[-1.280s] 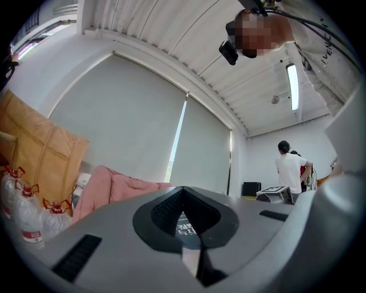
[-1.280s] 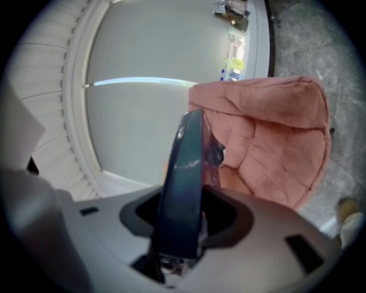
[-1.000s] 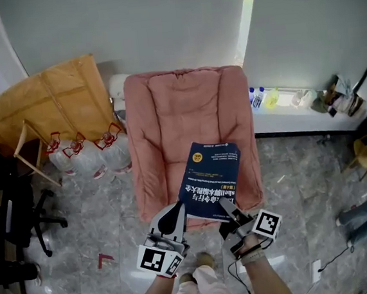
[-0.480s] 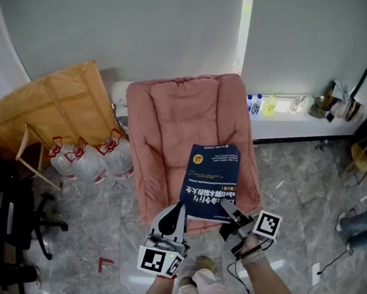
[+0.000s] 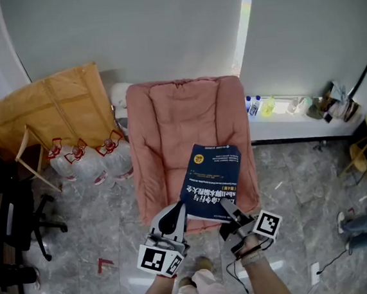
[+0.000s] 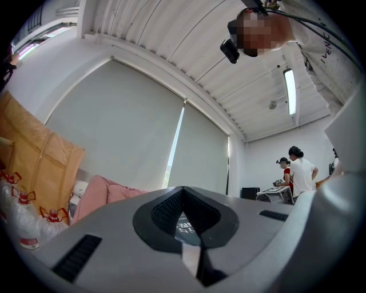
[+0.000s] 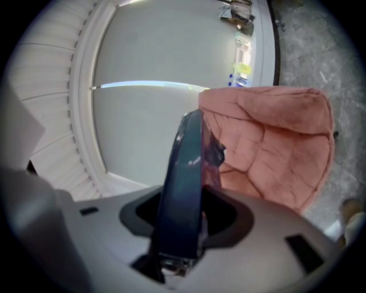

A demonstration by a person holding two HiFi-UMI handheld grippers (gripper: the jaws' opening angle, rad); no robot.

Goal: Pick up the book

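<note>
Grey marble floor (image 5: 302,177) carries a pink cushioned armchair (image 5: 168,125). Over its seat, the right tongs (image 5: 230,211) pinch the dark blue paperback book (image 5: 212,176) by its near edge, long axis running toward 12 o'clock. The left tongs (image 5: 175,220), pressed together and empty, sit just beside the book's 7 o'clock corner.

Grey left tool (image 5: 176,210) and right tool (image 5: 227,205) carry black-and-white marker cubes (image 5: 159,259).

Pink armchair (image 5: 188,130) before a grey blind (image 5: 127,32). Cardboard (image 5: 56,103) leaning at left, water jugs (image 5: 91,160) just beside the armchair. Office chair (image 5: 16,217) at far left. Bottles (image 5: 260,105) on a ledge (image 5: 297,118) at right.
</note>
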